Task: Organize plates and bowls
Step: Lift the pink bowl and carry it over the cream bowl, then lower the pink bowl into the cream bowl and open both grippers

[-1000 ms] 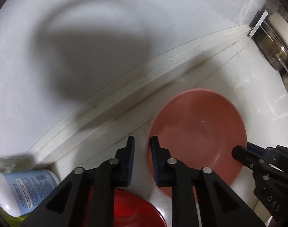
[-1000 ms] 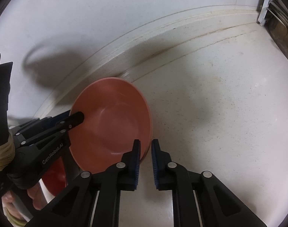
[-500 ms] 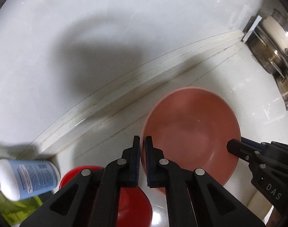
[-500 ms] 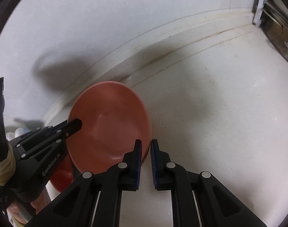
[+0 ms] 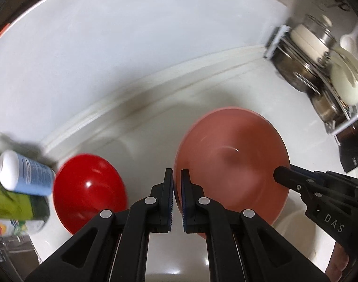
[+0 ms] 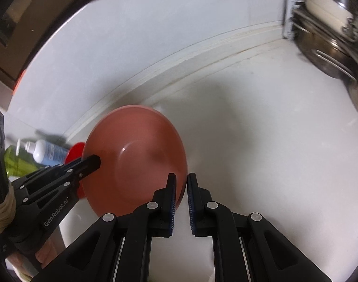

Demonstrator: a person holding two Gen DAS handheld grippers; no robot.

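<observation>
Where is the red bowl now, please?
In the left wrist view the red bowl sits low on the left side of the white counter, between the blue-labelled bottle and the pink bowl.

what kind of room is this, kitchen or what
Most likely a home kitchen counter: a white worktop against a wall, a metal dish rack holding pots and ladles, and a soap bottle beside the bowls.

The white counter (image 6: 261,141) lies bare to the right of the pink bowl (image 6: 134,159), as far as the dish rack (image 6: 331,42) packed with steel pots by the back wall. Left of that bowl the way is tighter: a red bowl (image 5: 89,190) sits near it, with a white-and-blue bottle (image 5: 23,176) and a green bottle (image 5: 12,204) crowding the corner beyond.
</observation>
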